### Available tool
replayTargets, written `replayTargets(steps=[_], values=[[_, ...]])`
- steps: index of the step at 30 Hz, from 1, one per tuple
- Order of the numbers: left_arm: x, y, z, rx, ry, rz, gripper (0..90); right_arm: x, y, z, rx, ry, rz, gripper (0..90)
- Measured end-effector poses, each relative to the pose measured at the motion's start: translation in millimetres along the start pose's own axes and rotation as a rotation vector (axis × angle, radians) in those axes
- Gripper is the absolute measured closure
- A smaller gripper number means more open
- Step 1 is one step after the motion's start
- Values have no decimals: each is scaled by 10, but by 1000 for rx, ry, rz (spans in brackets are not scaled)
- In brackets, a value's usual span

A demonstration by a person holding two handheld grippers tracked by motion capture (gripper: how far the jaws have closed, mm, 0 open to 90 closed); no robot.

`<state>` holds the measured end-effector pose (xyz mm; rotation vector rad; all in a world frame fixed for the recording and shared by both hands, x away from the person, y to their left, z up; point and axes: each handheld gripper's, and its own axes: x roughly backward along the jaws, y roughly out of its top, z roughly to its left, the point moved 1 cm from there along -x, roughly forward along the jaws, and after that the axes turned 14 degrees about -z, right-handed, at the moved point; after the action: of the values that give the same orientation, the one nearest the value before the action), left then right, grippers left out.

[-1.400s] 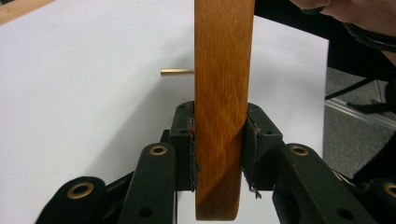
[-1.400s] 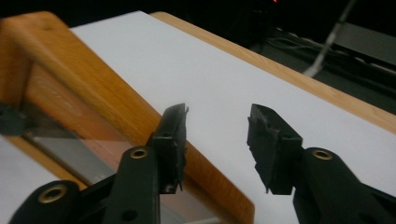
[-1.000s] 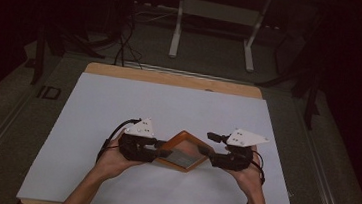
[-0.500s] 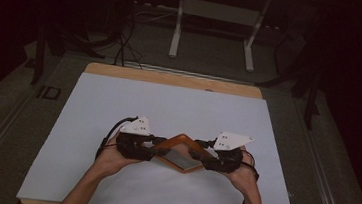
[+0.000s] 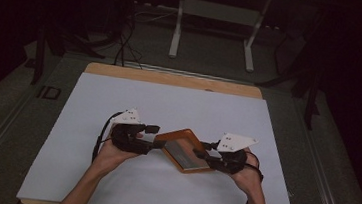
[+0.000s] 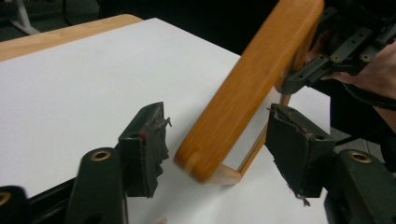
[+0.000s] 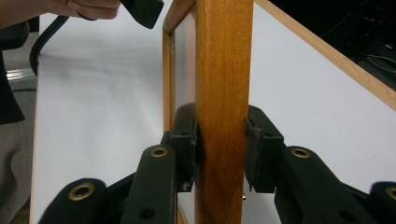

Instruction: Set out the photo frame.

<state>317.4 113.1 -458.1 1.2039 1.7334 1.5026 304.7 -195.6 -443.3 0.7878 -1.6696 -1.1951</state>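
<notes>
A: Left claw (image 6: pixel 212 154) has just let go, jaws spread around the frame's (image 5: pixel 184 149) corner!

B: Right claw (image 7: pixel 219 149) alone pinches its edge, mid-worktop (image 5: pixel 178 107), tilted up. Handover, I'd judge.

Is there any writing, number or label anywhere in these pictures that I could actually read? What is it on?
"ID": large pale letters on the dark floor left of the table in the high view; they are dim, so this reading is unsure.
Nothing is written on the wooden frame or on either hand-held gripper, left or right.
</notes>
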Motion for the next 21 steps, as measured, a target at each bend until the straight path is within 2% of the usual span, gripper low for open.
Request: replayTargets(steps=[4,14,21], values=[[-48,-54,20,27,-22,-6,324,31,-16,-11,-1,1,3,682],[-279,-234,9,56,-40,41,294,114,-73,-61,-26,-3,11,680],[-429,-319,-83,51,-24,63,312,135,-87,-68,-23,-2,14,679]])
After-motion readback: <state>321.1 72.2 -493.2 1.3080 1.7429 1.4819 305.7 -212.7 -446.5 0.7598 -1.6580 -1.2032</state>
